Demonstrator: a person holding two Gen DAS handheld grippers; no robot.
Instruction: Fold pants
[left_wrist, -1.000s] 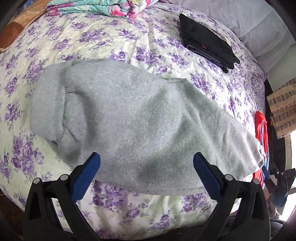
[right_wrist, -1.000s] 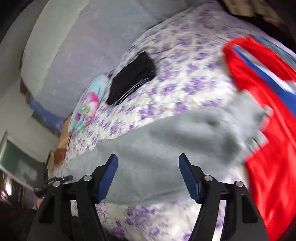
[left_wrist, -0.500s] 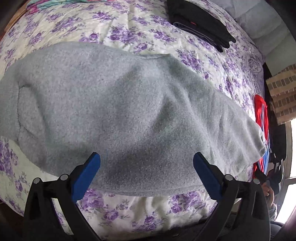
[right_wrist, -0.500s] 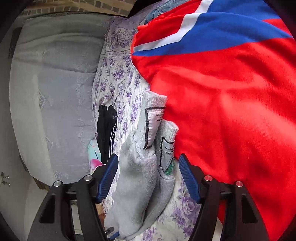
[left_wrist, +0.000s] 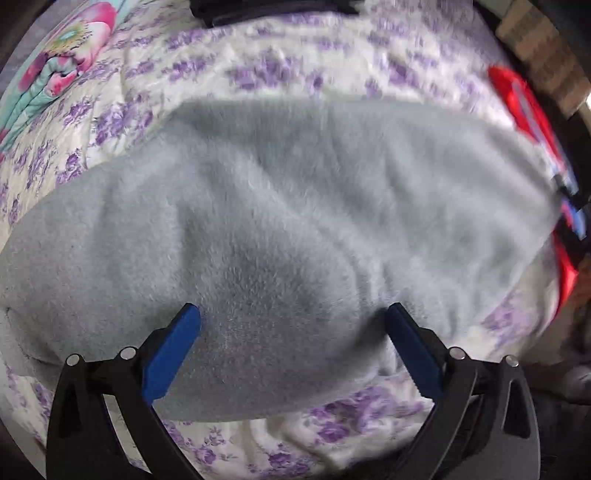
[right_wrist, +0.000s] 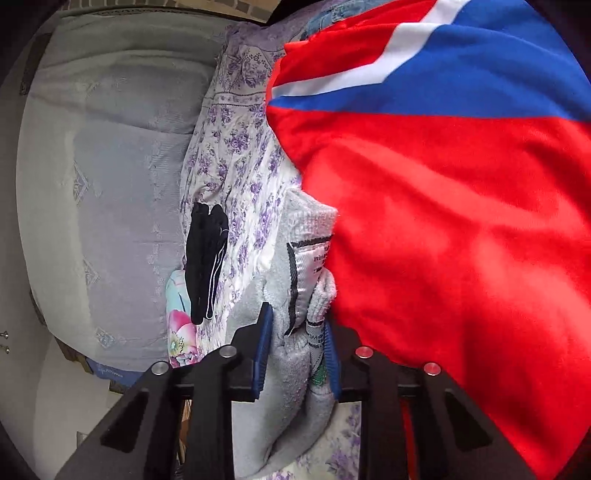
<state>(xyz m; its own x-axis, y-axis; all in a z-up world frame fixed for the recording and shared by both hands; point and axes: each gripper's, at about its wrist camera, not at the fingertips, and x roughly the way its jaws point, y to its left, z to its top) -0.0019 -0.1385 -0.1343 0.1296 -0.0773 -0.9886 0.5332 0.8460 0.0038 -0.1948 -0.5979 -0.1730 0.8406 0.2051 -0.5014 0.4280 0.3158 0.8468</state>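
Floral bedspread carrying the grey fleece pants, laid flat across it; a red, white and blue garment lies at their waistband end. Left gripper, pads spread wide over the fabric. Right gripper, jaws just closed, pinching the labelled waistband.

fuzzy matt fleece pants, smooth floral bedsheet
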